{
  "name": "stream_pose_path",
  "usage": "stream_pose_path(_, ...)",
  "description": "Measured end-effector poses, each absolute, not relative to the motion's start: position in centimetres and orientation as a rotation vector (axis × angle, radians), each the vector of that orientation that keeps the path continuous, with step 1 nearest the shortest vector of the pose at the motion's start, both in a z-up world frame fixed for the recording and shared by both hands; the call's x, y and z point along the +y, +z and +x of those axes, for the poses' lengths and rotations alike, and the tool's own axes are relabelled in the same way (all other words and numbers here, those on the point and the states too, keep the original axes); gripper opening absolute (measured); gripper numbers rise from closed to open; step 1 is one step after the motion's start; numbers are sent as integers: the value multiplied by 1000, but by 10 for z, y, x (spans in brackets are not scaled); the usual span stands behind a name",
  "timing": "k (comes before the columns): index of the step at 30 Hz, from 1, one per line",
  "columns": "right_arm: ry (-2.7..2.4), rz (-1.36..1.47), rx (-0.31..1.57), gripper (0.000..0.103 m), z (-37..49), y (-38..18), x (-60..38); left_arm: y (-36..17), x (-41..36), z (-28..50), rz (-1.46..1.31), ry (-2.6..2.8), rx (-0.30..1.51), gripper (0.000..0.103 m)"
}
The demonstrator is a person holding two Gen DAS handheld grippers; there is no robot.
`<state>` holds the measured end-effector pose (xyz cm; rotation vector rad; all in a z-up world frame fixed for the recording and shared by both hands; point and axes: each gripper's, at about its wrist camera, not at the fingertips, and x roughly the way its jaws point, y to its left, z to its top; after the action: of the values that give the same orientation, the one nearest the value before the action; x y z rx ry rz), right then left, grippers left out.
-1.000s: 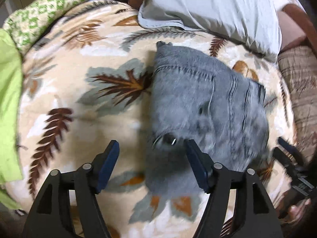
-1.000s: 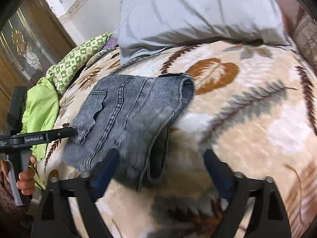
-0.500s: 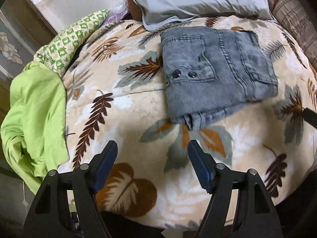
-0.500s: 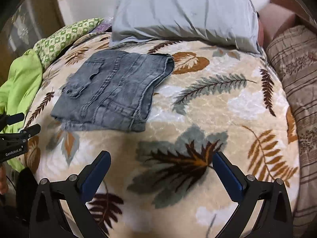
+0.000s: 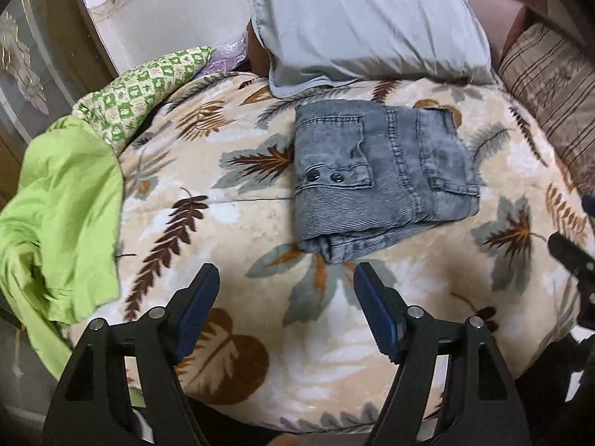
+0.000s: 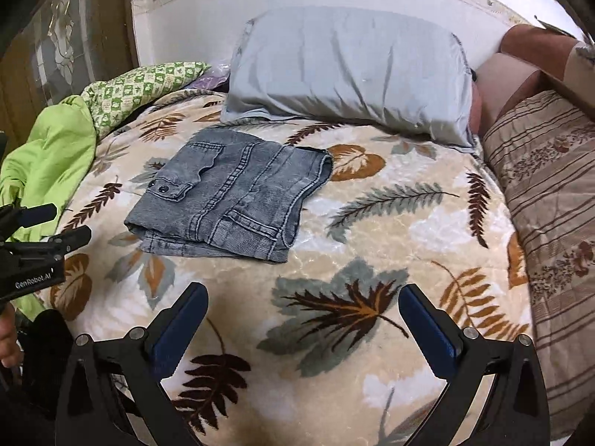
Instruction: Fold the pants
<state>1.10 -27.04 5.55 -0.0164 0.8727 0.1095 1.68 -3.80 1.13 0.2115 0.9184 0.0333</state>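
Observation:
The grey denim pants (image 5: pixel 379 178) lie folded into a compact rectangle on the leaf-patterned blanket (image 5: pixel 260 223), a pocket flap with two snaps facing up. They also show in the right wrist view (image 6: pixel 234 200). My left gripper (image 5: pixel 284 278) is open and empty, held back from the pants' near edge. My right gripper (image 6: pixel 303 297) is open and empty, well short of the pants and to their right. The left gripper's black body shows at the left edge of the right wrist view (image 6: pixel 33 249).
A grey pillow (image 6: pixel 346 74) lies behind the pants. A bright green cloth (image 5: pixel 63 215) and a green checked cloth (image 5: pixel 141 85) sit at the bed's left side. A striped brown cushion (image 6: pixel 550 204) lies on the right. The bed edge is close below both grippers.
Both grippers have let go of the pants and pulled back toward the bed's near edge. The pants now lie still, folded.

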Motion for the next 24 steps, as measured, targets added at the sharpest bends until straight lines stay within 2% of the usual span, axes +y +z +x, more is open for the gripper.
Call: stream_pose_path(24, 17, -102, 948, 103, 4, 45, -260, -3, -55, 15, 206, -106, 953, 75)
